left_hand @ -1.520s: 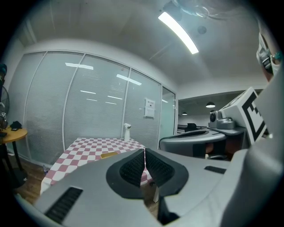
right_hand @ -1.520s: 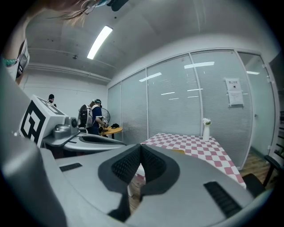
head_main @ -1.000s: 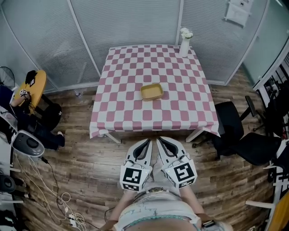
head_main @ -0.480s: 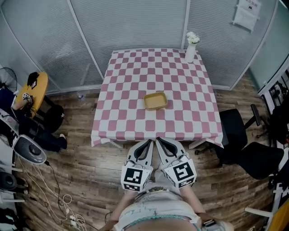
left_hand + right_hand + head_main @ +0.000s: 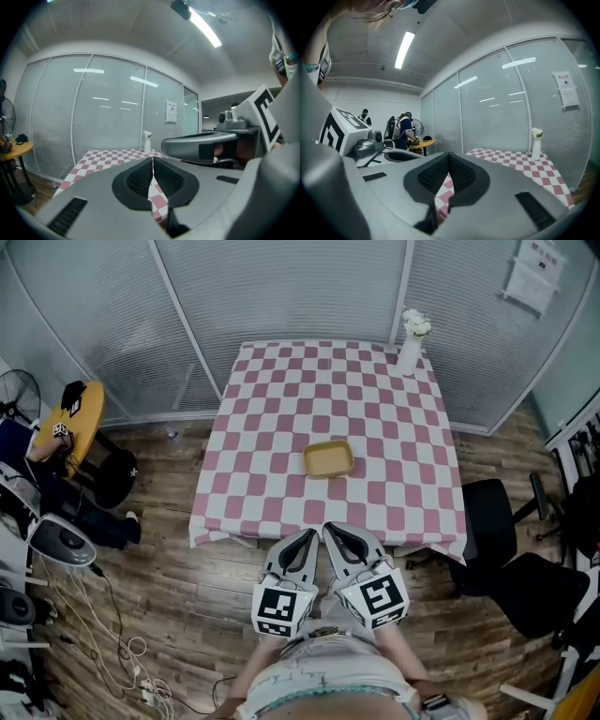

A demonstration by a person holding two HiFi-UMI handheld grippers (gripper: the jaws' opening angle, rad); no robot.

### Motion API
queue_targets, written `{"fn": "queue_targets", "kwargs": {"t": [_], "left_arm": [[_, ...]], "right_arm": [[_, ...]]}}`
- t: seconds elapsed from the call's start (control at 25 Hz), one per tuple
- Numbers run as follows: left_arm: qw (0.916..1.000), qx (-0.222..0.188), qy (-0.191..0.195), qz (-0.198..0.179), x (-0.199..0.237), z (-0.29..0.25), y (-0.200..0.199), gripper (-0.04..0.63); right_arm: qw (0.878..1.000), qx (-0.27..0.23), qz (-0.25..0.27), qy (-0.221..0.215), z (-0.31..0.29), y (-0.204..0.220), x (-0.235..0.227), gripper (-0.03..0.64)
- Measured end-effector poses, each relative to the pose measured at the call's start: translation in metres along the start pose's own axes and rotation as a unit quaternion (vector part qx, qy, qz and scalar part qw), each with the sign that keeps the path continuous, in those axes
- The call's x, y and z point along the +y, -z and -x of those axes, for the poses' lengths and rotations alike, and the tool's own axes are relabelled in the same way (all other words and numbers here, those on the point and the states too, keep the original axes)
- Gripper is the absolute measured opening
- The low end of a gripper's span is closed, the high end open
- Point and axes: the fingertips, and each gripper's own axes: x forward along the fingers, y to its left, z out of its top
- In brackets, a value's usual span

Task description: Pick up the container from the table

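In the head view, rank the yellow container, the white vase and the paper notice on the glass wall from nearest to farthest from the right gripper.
From the right gripper:
1. The yellow container, middle of the table, straight ahead.
2. The white vase, at the table's far right corner.
3. The paper notice, on the glass wall beyond, farther right.

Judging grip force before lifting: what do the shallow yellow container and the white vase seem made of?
Shallow yellow rectangular container: matte, even tan, thin rounded rim; probably moulded plastic or pressed fibre, too small to tell which. Slim white vase: smooth, opaque; likely ceramic or plastic.
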Motion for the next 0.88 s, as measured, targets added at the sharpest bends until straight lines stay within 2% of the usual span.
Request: {"fn": "queue_targets", "kwargs": {"t": [0.6, 0.88], "left_arm": [[0.9997, -0.003, -0.025, -0.002, -0.002, -0.066, -0.012, 0.018], [0.9997, -0.001, -0.023, -0.001, -0.001, -0.085, -0.012, 0.018]], "right_arm": [[1.0, 0.006, -0.004, -0.015, -0.015, 0.005, -0.074, -0.006], [1.0, 0.009, -0.003, -0.017, -0.025, 0.007, -0.089, -0.006]]}}
